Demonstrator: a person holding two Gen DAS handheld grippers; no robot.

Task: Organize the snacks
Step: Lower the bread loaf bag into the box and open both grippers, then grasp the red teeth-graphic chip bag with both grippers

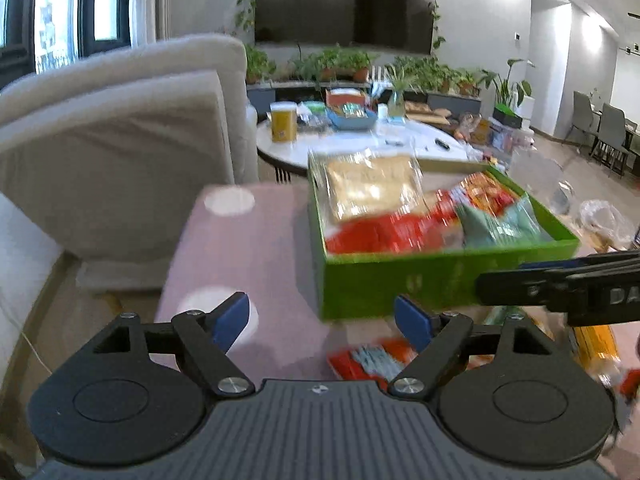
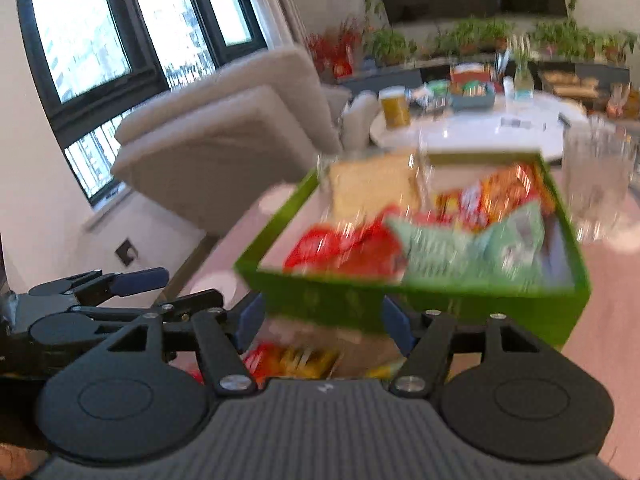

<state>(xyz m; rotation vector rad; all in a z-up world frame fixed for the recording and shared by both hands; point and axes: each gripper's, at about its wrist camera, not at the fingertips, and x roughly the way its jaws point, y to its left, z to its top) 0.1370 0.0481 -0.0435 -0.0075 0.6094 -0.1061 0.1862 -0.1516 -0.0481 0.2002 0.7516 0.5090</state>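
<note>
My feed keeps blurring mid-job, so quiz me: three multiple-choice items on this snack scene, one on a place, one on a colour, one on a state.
1. Where is the bagged bread slice?
A. inside the box, at its far left corner
B. on the sofa
C. on the round table

2. What colour is the box?
A. blue
B. green
C. white

3. How does the left gripper stand?
A. shut on a packet
B. shut and empty
C. open and empty

Answers: 1 A, the slice leans within the box walls. 2 B, its walls are bright green in both views. 3 C, its blue pads stand apart with only the table between them.
</note>
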